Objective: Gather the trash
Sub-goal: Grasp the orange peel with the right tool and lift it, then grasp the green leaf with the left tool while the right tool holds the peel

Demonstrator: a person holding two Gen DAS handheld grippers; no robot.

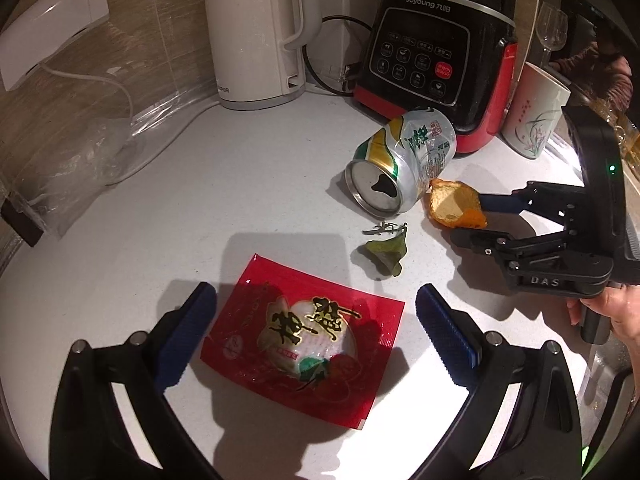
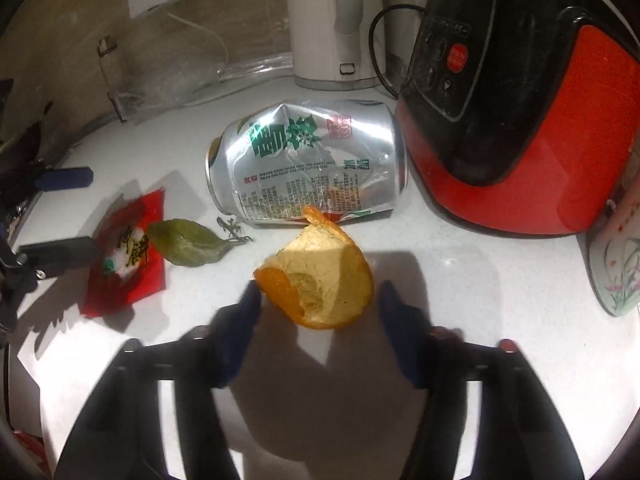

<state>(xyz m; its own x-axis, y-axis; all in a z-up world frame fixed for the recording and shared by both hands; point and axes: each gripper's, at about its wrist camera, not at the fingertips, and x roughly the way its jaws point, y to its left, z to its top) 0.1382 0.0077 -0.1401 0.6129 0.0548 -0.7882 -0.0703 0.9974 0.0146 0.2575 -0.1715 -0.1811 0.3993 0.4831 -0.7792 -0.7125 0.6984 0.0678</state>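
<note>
A: Jaws first. Right gripper [image 2: 320,308] is part-open, straddling the orange peel [image 2: 320,276]; left blue pad at the peel's edge, right pad just clear, so no squeeze yet as far as I can tell.

B: Left gripper [image 1: 316,332]?

A: Wide open, hanging over the red wrapper [image 1: 300,340], pads either side, not touching it.

B: Key relation for the next move?

A: Peel sits dead ahead between the right fingers, just beside the crushed can [image 2: 308,172], on its near side. Peel's long axis runs roughly across the jaw gap, curled cup facing up. Right hand is clearly nearer; my call is closing now catches it.

B: Rest of the trash?

A: Green leaf [image 1: 384,256] and a dry stem [image 1: 382,229] lie near the can, between it and the wrapper. Can lies on its side, mouth toward the left camera.

B: Surface, room?

A: White speckled counter [image 1: 240,184]. Behind the can: red-black blender base [image 1: 432,60], white kettle [image 1: 256,28], floral mug [image 1: 534,116]. Kitchen corner, harsh light, hard shadows.
</note>
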